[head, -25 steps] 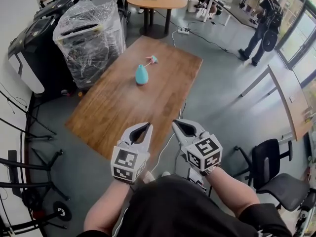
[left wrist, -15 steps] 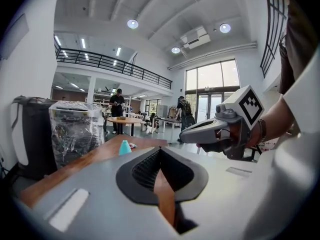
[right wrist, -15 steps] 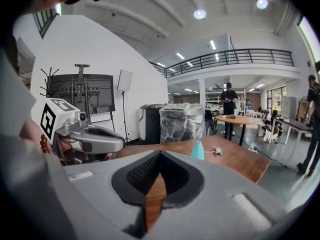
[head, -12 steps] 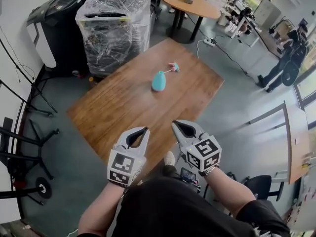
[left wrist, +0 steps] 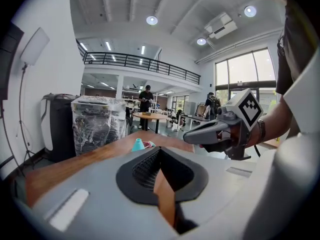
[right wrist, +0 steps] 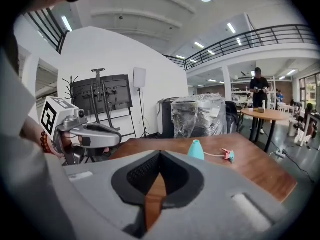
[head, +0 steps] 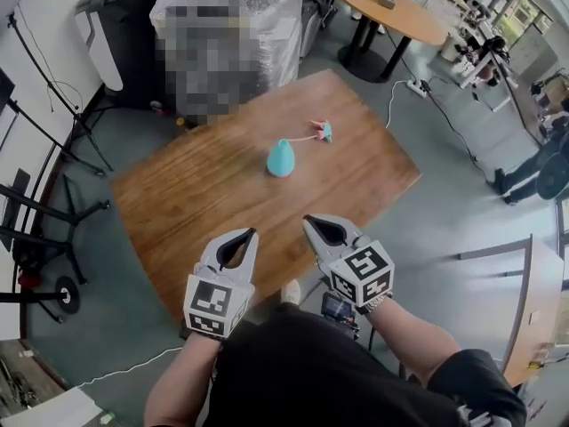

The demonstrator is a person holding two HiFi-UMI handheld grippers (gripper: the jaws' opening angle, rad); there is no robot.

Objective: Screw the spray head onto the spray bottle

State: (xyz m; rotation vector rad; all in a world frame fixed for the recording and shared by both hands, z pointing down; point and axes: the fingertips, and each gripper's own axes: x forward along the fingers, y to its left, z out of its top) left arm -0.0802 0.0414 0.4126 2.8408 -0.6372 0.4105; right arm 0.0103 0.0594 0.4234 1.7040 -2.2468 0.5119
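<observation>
Two hand-held grippers are held side by side over the near edge of the tabletop (head: 204, 203). The left hand-held gripper (head: 245, 237) and the right hand-held gripper (head: 311, 224) are each seen with jaws brought fully together and nothing gripped between them, just as in the earlier frames. The teal spray bottle (head: 281, 158) is stood upright well ahead of them, roughly in line with the gap between the two, and is untouched. The spray head (head: 324, 131) is laid on the wood beyond the bottle and towards the right gripper's side, with a thin tube run from it towards the bottle. Compared with a second ago, bottle and head are left where they were, while both grippers are brought closer to them.
</observation>
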